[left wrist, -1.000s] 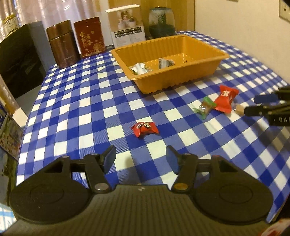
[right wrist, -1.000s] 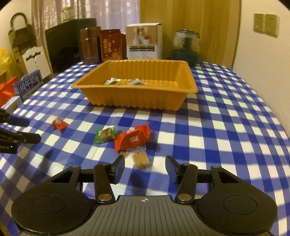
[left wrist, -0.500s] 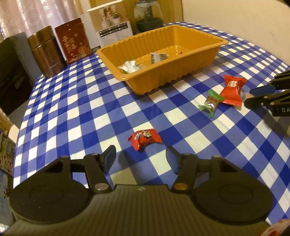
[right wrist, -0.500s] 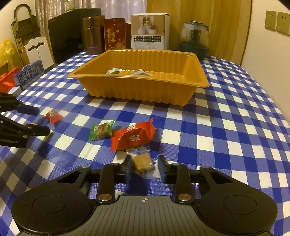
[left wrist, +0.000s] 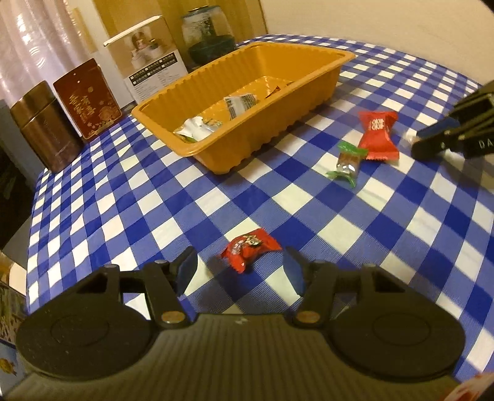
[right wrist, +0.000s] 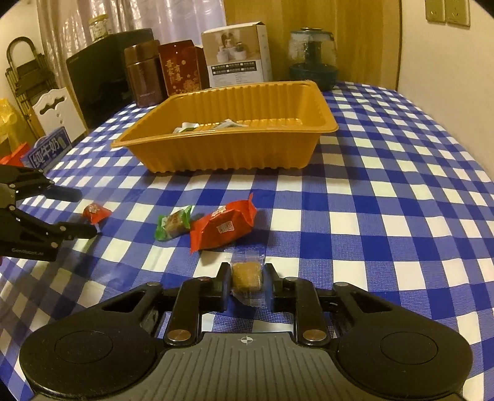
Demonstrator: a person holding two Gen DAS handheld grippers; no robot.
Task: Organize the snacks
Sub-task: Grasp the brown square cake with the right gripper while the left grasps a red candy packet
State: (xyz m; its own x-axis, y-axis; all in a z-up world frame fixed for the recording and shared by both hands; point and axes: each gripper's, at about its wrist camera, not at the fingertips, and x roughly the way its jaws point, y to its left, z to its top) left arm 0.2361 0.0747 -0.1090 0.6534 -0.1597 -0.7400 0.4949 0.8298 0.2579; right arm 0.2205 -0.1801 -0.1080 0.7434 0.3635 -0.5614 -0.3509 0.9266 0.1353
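Surface: table under a blue-and-white checked cloth, slightly wrinkled. Cream wall on the right with switch plates, curtains at the back, a dark cabinet off the far-left edge.

Back row on the table: one brown canister, one dark red tin with gold characters, one white carton, one glass jar on a dark base.

One orange ribbed tray mid-table, at least three wrappers inside: a white-green one, a silver one and an orange scrap at the far end.

Loose snacks on the cloth: four. One small red candy, one green-wrapped candy, one large red packet touching it, one brown sweet in clear wrap.

Right gripper: jaws closed down on the brown sweet, pads pressing both sides, clear wrapper sticking out front and back. It sits just in front of the red packet, low over the cloth.

Left gripper: jaws roughly half open, nothing held. The small red candy lies on the cloth between the fingertips, slightly ahead, touching neither pad.

Tray is well apart from both grippers.
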